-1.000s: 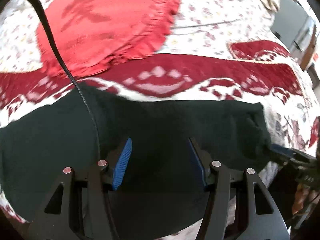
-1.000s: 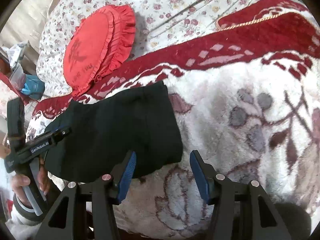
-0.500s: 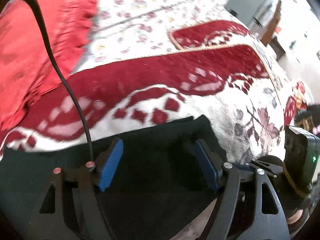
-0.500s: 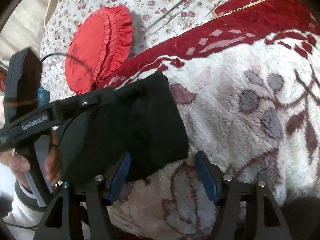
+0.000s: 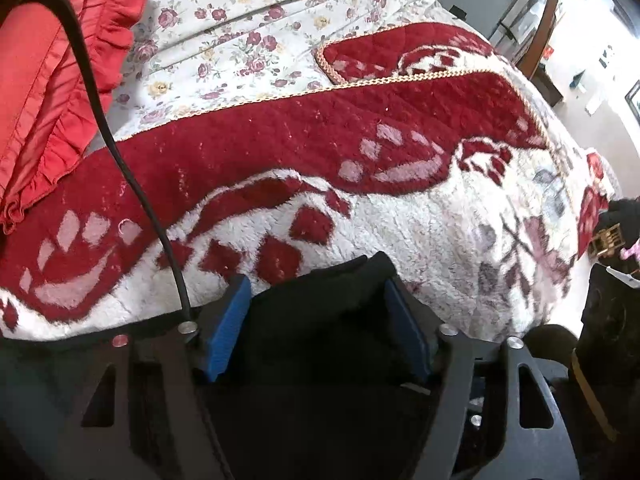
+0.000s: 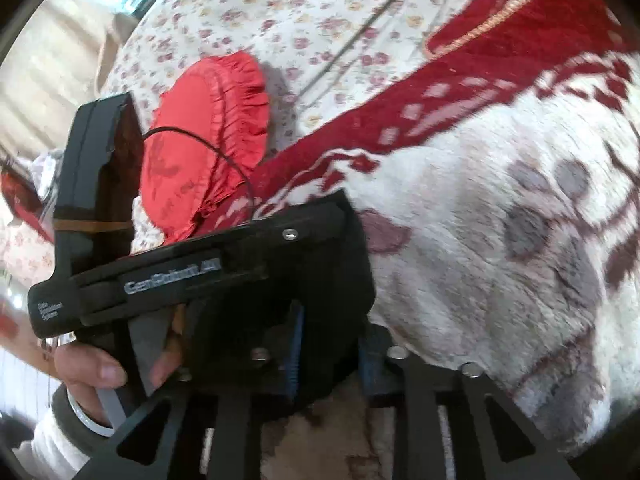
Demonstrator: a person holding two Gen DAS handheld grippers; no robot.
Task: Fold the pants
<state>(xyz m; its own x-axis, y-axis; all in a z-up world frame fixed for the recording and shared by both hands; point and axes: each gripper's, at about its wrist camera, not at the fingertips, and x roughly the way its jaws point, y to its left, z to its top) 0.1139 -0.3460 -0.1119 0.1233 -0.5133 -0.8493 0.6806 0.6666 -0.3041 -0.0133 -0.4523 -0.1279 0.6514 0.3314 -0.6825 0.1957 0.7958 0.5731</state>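
Both tools are down low at the near edge of the bed, and it is crowded. The black pants (image 5: 320,312) lie folded on the fleecy red-and-white blanket (image 5: 420,232), with the flowered sheet (image 5: 248,32) beyond it and a red frilled cushion (image 5: 48,80) off to the left on that sheet. A black cable (image 5: 120,160) swings across the left wrist view, cutting over cushion and blanket.

The left tool (image 5: 320,320) has its blue pads (image 5: 226,332) spread wide, with a folded corner of the pants sitting between them and not pinched. From the right wrist view the left tool's black body (image 6: 192,272), lettered on its side, lies right across the pants (image 6: 344,280) and blocks most of them. The person's left hand (image 6: 96,368) grips its handle.

The right tool (image 6: 328,352) has its blue pads drawn in close on the near hem of the pants, gripping that dark cloth.

Hard to make out: the right-hand picture is smeared, the pants' near part is cut off under both tools, and black cloth melts into black plastic. Their long axis I cannot tell; only the one corner pokes away toward the blanket's red band.
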